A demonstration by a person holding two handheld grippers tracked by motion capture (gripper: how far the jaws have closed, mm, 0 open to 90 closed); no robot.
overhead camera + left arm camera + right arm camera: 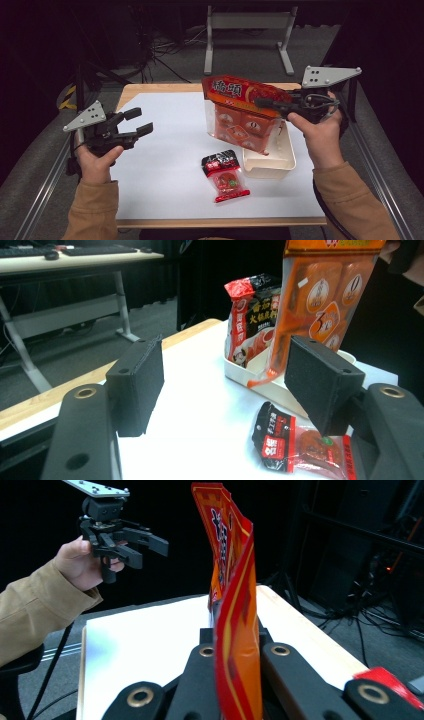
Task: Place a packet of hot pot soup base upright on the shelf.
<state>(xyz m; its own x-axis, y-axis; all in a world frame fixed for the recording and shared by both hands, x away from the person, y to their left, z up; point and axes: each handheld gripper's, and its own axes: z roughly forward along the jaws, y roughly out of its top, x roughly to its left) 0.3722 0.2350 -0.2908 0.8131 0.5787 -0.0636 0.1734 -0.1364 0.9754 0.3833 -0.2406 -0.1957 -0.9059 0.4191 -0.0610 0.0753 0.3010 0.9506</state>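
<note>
The right gripper has its jaws clamped on the top edge of a big orange-red bag, pinching the sealed strip so that the bag hangs upright from them. In the right gripper view the bag stands edge-on between the two jaws, its top curling a little. The bag is glossy, with large characters across its red header and clear panels below showing orange packets inside. Its lower end dips into a cream tray that sits near the table's right edge; whether it touches the tray floor I cannot tell.

The left gripper is held above the table's left edge, jaws wide apart and gripping nothing. In the left gripper view its foam pads stand well apart, with the white table between them.

A second red-and-black bag stands in the tray behind the hanging one. A small red-and-black packet lies flat near the front edge, just beside the tray's left wall.
</note>
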